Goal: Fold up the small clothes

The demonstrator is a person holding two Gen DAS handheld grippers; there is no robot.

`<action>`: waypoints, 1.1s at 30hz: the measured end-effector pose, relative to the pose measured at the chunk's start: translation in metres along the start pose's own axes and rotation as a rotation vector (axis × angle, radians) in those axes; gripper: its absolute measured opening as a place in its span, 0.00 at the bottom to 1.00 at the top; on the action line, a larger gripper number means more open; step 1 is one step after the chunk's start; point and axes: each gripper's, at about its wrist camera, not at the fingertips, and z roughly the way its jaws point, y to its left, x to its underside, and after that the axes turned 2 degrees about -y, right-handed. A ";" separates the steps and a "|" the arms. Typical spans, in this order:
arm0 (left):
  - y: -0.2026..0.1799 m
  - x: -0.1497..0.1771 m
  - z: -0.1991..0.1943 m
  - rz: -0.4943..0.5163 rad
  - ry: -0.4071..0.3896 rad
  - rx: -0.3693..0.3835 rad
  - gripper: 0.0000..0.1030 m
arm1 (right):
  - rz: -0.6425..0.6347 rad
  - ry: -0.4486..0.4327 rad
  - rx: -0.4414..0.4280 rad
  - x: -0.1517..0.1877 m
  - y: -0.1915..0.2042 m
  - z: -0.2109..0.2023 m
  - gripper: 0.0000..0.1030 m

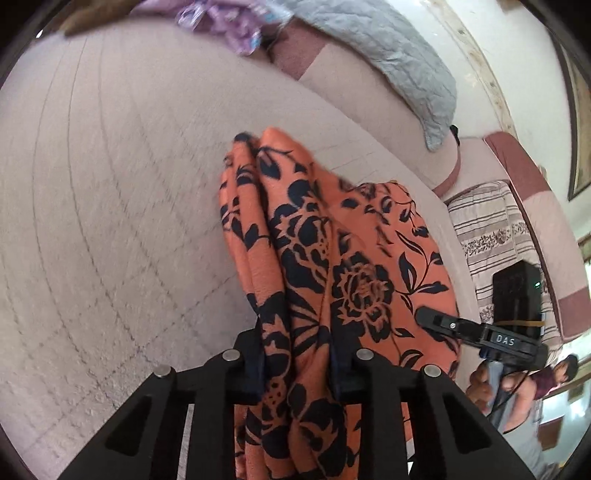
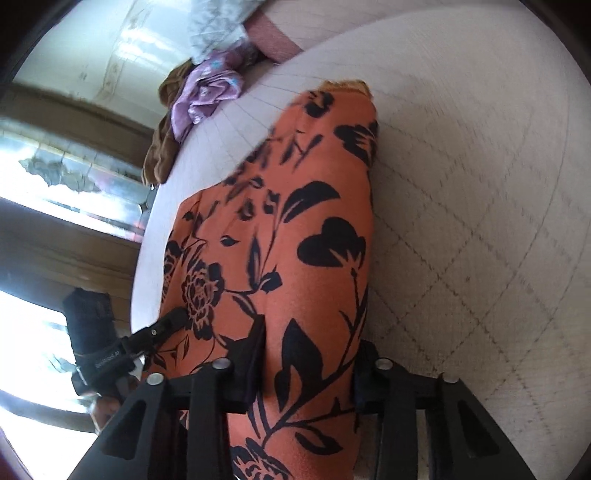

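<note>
An orange garment with a black flower print (image 1: 295, 236) hangs bunched over the pale quilted bed (image 1: 110, 184). My left gripper (image 1: 297, 354) is shut on a gathered fold of it. My right gripper (image 2: 308, 354) is shut on another part of the same orange garment (image 2: 314, 221), which drapes forward from the jaws. In the left wrist view the right gripper's fingers (image 1: 436, 318) show at the garment's right edge. In the right wrist view the left gripper's fingers (image 2: 173, 319) show at its left edge. The cloth is lifted between both grippers above the bed (image 2: 480, 184).
A purple garment (image 1: 229, 26) and a brown one (image 2: 162, 147) lie at the bed's far edge. A grey quilted blanket (image 1: 399, 66) lies over the pink headboard. A striped pillow (image 1: 487, 229) sits beside the bed. A person (image 1: 554, 373) is at the right.
</note>
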 end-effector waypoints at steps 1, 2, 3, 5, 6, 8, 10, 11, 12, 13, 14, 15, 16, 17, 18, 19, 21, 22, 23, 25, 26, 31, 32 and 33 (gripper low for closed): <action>-0.006 -0.003 -0.002 0.008 -0.008 0.013 0.26 | -0.030 -0.009 0.007 -0.002 0.006 -0.007 0.35; -0.012 -0.007 -0.004 0.017 -0.016 0.020 0.26 | -0.053 -0.020 0.019 -0.005 0.011 -0.013 0.35; -0.018 -0.011 -0.005 0.025 -0.026 0.026 0.26 | -0.074 -0.032 0.030 -0.007 0.014 -0.020 0.34; -0.037 -0.025 -0.003 0.047 -0.047 0.057 0.26 | -0.098 -0.073 0.035 -0.018 0.017 -0.042 0.34; -0.046 -0.032 -0.001 0.059 -0.056 0.066 0.26 | -0.106 -0.094 0.038 -0.023 0.017 -0.052 0.34; -0.070 -0.047 0.005 0.091 -0.074 0.084 0.26 | -0.116 -0.146 0.044 -0.034 0.014 -0.074 0.34; -0.093 -0.062 0.015 0.123 -0.087 0.093 0.26 | -0.117 -0.186 0.050 -0.044 0.007 -0.091 0.34; -0.094 -0.063 0.011 0.134 -0.089 0.094 0.26 | -0.118 -0.200 0.051 -0.047 0.003 -0.095 0.34; -0.099 -0.067 0.010 0.148 -0.089 0.095 0.26 | -0.113 -0.221 0.049 -0.053 -0.004 -0.102 0.34; -0.103 -0.070 0.012 0.161 -0.088 0.097 0.26 | -0.101 -0.235 0.047 -0.057 -0.013 -0.106 0.34; -0.104 -0.071 0.011 0.169 -0.084 0.096 0.26 | -0.093 -0.240 0.048 -0.059 -0.017 -0.106 0.34; -0.104 -0.071 0.012 0.173 -0.078 0.095 0.26 | -0.079 -0.248 0.049 -0.061 -0.027 -0.108 0.34; -0.104 -0.070 0.013 0.177 -0.068 0.093 0.26 | -0.067 -0.252 0.051 -0.062 -0.034 -0.107 0.34; -0.104 -0.069 0.019 0.182 -0.053 0.088 0.26 | -0.050 -0.253 0.054 -0.065 -0.046 -0.108 0.34; -0.100 -0.067 0.017 0.187 -0.043 0.087 0.26 | -0.040 -0.254 0.056 -0.066 -0.052 -0.107 0.34; -0.099 -0.064 0.018 0.192 -0.035 0.083 0.26 | -0.029 -0.253 0.059 -0.066 -0.060 -0.106 0.34; -0.097 -0.059 0.032 0.184 -0.016 0.080 0.26 | -0.008 -0.245 0.070 -0.066 -0.078 -0.102 0.34; -0.096 -0.056 0.045 0.185 0.003 0.075 0.27 | 0.001 -0.242 0.072 -0.065 -0.086 -0.099 0.34; -0.096 -0.054 0.055 0.193 0.021 0.059 0.28 | 0.022 -0.235 0.075 -0.063 -0.098 -0.095 0.34; -0.093 -0.047 0.076 0.212 0.090 -0.027 0.37 | 0.034 -0.213 0.091 -0.062 -0.114 -0.085 0.37; -0.091 -0.042 0.081 0.218 0.119 -0.085 0.41 | 0.059 -0.180 0.111 -0.060 -0.127 -0.074 0.45; -0.104 -0.022 0.026 0.321 -0.055 -0.122 0.56 | 0.061 -0.304 0.280 -0.045 -0.139 -0.103 0.49; -0.107 -0.015 0.019 0.345 -0.063 -0.108 0.56 | 0.048 -0.326 0.285 -0.043 -0.134 -0.108 0.49; -0.114 -0.012 0.018 0.363 -0.062 -0.100 0.56 | 0.028 -0.352 0.268 -0.041 -0.124 -0.116 0.49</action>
